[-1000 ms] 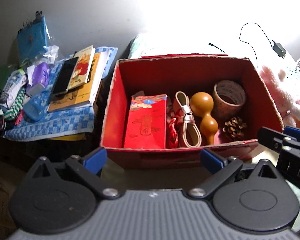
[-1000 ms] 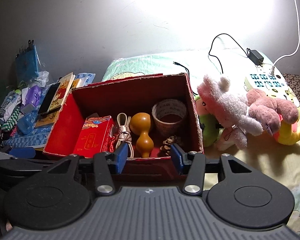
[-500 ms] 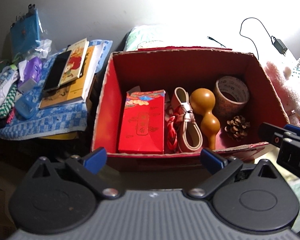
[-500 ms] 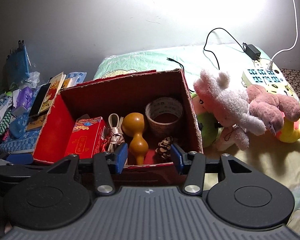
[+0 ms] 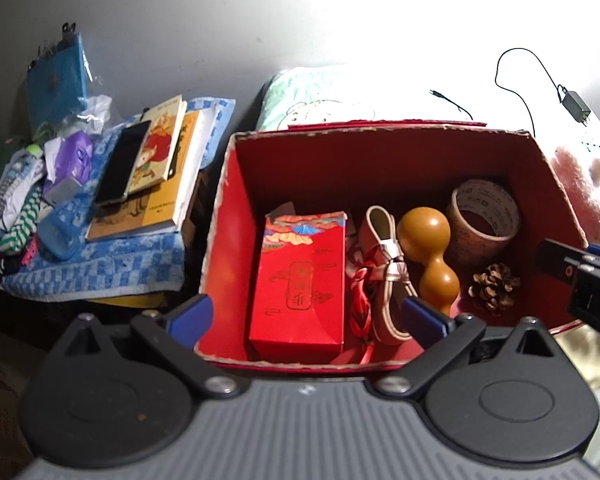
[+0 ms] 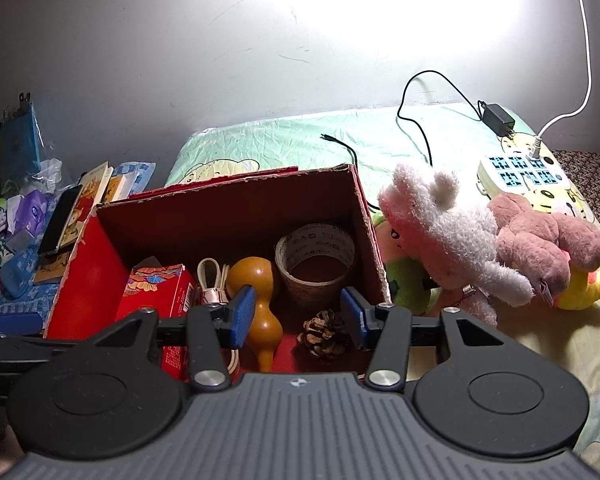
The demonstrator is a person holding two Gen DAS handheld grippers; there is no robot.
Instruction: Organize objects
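An open red cardboard box [image 5: 228, 216] [image 6: 88, 276] sits on the bed. In it lie a red packet [image 5: 300, 284] [image 6: 156, 292], a coiled cable [image 5: 388, 264], an orange gourd [image 5: 428, 248] [image 6: 256, 300], a tape roll [image 5: 484, 212] [image 6: 314, 260] and a pine cone [image 5: 494, 288] [image 6: 324, 332]. My left gripper [image 5: 306, 318] is open and empty above the box's near edge, over the red packet. My right gripper [image 6: 298, 316] is open and empty above the box's near right part, over the gourd and pine cone.
Books with a phone on top [image 5: 140, 172] and small clutter lie on a blue checked cloth [image 5: 100, 268] left of the box. Plush toys [image 6: 460, 240] and a power strip [image 6: 520, 172] lie to its right. A charger cable [image 6: 424, 120] crosses the bed behind.
Both grippers have moved forward and down toward the box; it looms larger and their fingers now stand over its inside. Nothing was picked up.
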